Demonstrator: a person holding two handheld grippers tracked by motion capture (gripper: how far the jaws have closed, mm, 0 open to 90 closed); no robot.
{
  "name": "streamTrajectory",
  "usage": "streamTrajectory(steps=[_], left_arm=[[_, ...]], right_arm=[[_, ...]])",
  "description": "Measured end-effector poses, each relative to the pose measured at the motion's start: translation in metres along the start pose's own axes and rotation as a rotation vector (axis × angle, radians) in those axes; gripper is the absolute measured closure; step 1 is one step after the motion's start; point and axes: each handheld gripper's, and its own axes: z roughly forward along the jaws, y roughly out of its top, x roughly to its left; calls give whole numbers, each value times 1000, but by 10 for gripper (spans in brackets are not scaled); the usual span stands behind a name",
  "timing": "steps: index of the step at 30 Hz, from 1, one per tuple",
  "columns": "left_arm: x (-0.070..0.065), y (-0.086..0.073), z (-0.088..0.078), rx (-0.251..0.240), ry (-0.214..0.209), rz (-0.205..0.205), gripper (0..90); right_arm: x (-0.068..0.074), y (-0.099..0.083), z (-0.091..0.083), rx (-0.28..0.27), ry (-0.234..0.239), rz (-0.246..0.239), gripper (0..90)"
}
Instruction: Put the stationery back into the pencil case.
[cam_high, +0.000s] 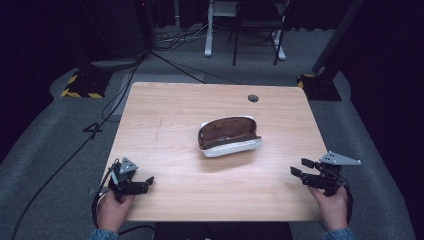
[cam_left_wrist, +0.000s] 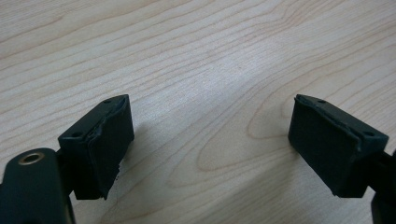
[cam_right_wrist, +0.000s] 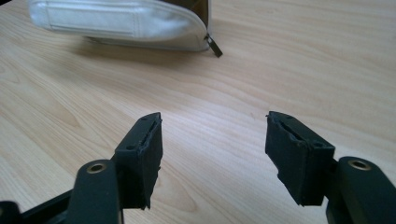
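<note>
A light wooden table (cam_high: 165, 125) takes up the middle of the high view, with dark grey carpet around it. Just right of the table's centre lies a white pouch (cam_high: 229, 136) with a brown lining, unzipped so its mouth faces the far edge. In the right gripper view the same pouch (cam_right_wrist: 121, 23) sits at the top left of the frame, its white side toward the camera and its zipper pull (cam_right_wrist: 215, 47) hanging off the right-hand end onto the wood. At the lower left of the high view a hand holds the left gripper (cam_high: 146, 184) low over the table's near corner; in the left gripper view (cam_left_wrist: 210, 149) its two black jaws stand wide apart over bare wood with nothing between them. At the lower right of the high view the right gripper (cam_high: 300, 167) is held at the table's right edge, possibly just off it, pointing toward the pouch and well apart from it. In the right gripper view (cam_right_wrist: 214, 158) its jaws are partly open and grip nothing.
</note>
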Motion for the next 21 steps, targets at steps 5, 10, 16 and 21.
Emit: streamTrajectory(steps=[5,10,16,21], left_arm=[[0,0,0,0,-2,-1,145],[0,0,0,0,-1,0,146],[0,0,0,0,1,1,145],[0,0,0,-1,-4,-4,145]], right_arm=[[-5,-21,13,12,-15,21,375],[-8,-30,21,35,-31,25,375],[-9,-37,29,78,-66,-11,359],[-8,-41,38,115,-92,-83,248]])
